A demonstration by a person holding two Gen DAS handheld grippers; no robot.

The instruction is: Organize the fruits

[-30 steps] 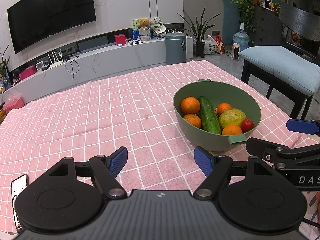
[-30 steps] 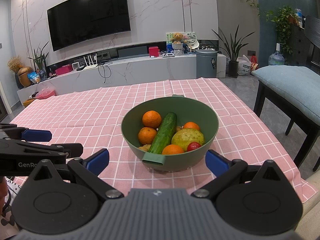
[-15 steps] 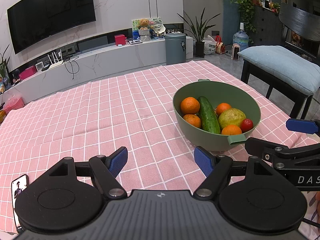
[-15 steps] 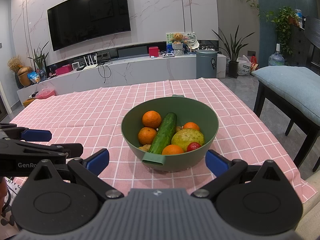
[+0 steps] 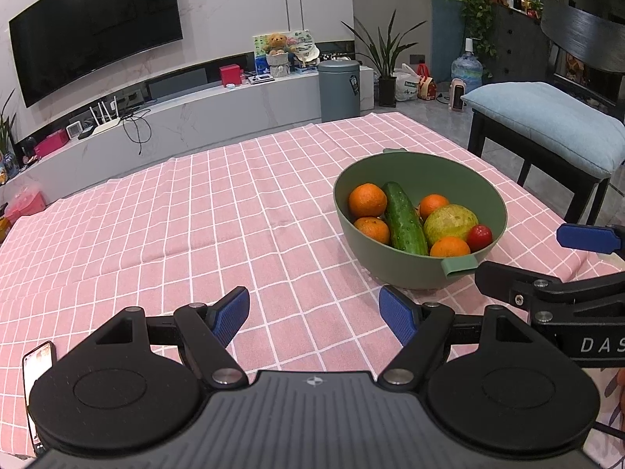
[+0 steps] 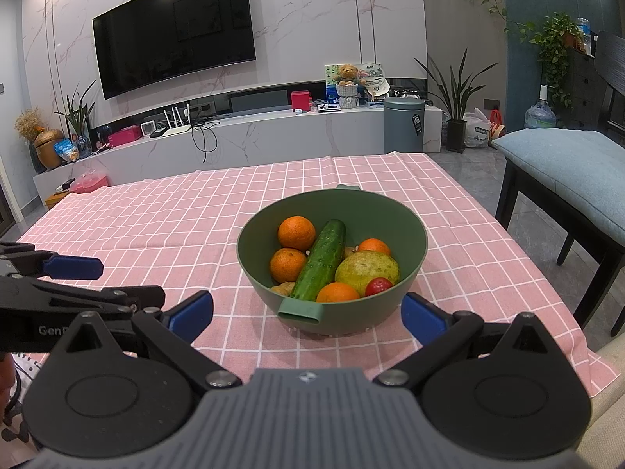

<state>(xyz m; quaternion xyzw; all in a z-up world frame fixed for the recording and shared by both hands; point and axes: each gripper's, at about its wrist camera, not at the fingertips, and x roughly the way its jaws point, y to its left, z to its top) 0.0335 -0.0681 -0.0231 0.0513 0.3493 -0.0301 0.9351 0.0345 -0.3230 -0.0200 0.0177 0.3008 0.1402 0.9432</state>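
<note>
Gaping wide, both tongs (image 5: 314, 310) (image 6: 307, 310), smooth round green bowl (image 6: 406, 234), bumpy cucumber (image 6: 321, 260)

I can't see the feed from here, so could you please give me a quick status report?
Left gripper open, empty. Right gripper open, empty, short of the green bowl. Fruit and cucumber all in the bowl. Nothing in the way.

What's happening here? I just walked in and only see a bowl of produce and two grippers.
A person holds two grippers over a pink checked tablecloth, both open and empty. The right gripper faces the green bowl head-on; the left gripper sits beside it, over bare cloth. The bowl holds oranges, a cucumber, a yellow-green fruit and a small red one. Nothing has been taken out yet.
</note>
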